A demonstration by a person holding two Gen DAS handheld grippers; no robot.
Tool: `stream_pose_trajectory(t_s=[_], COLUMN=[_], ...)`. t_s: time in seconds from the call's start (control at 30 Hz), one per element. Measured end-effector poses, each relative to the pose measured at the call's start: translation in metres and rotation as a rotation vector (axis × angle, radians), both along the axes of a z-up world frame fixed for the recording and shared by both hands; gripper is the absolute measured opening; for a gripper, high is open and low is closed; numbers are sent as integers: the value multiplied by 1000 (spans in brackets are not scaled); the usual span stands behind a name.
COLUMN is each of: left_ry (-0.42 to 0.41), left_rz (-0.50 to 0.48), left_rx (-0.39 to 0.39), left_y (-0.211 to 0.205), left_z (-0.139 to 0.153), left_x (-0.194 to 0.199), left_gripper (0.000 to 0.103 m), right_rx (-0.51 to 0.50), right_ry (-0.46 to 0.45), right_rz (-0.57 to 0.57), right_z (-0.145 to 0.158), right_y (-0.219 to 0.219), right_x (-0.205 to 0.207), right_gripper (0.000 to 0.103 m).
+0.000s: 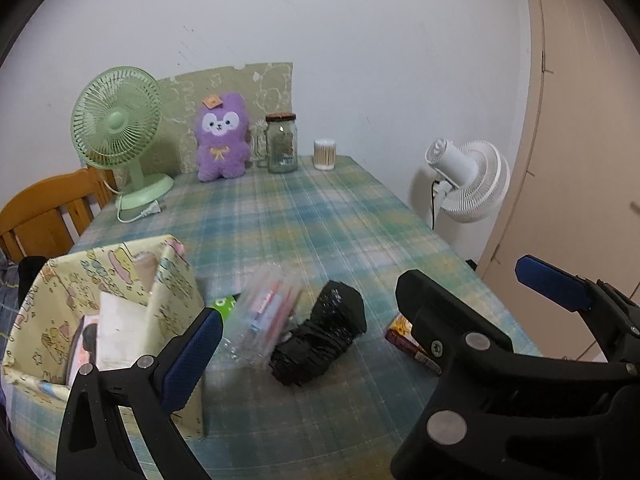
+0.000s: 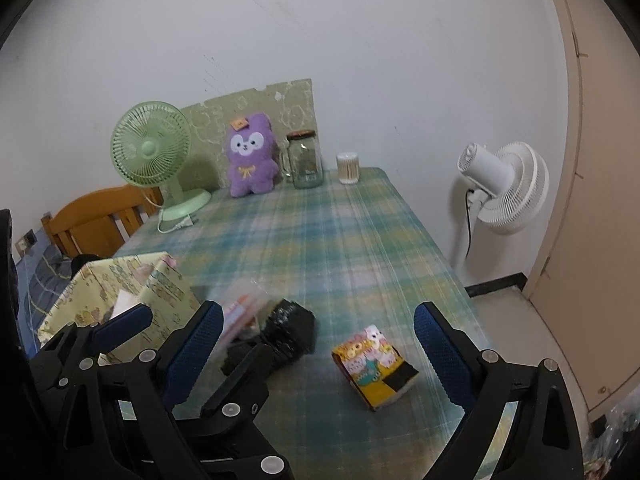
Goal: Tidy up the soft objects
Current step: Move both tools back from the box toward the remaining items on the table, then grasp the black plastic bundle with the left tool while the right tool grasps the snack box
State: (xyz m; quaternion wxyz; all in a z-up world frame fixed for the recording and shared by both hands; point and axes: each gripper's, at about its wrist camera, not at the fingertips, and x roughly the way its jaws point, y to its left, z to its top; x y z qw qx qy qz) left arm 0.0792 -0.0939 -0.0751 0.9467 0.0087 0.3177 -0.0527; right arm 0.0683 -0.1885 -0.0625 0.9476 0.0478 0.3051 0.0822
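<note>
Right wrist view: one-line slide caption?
Open right gripper over the plaid table, yellow packet between its fingers, black bundle and storage box to the left.

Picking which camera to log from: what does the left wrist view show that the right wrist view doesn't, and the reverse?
Only the left wrist view: the inside of the patterned box and a green packet behind the blurred clear bag.
Only the right wrist view: the whole face of the yellow cartoon pack, which the left view mostly hides, plus the bare floor by the door.
Both: the black bundle, purple plush, green fan, jar, white fan and both open grippers.
</note>
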Motion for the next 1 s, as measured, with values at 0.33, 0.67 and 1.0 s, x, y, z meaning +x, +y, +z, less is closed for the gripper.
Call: stream_pose_trajectory(t_s=[0.33,0.67,1.0], left_ry=[63,137,196], left_rz=[-8,-3,29], left_rx=[28,59,78], left_y=[-10,-16,-15], left_z=[-31,-64,-83], left_x=[12,27,44], left_gripper=[99,97,96], right_rx=[1,19,-25], right_ry=[72,170,187], right_rz=[-24,-11,-15], right_z=[-34,-73,-86], right_y=[-9,-18,-16], right_x=[9,30,47], right_gripper=[90,86,82])
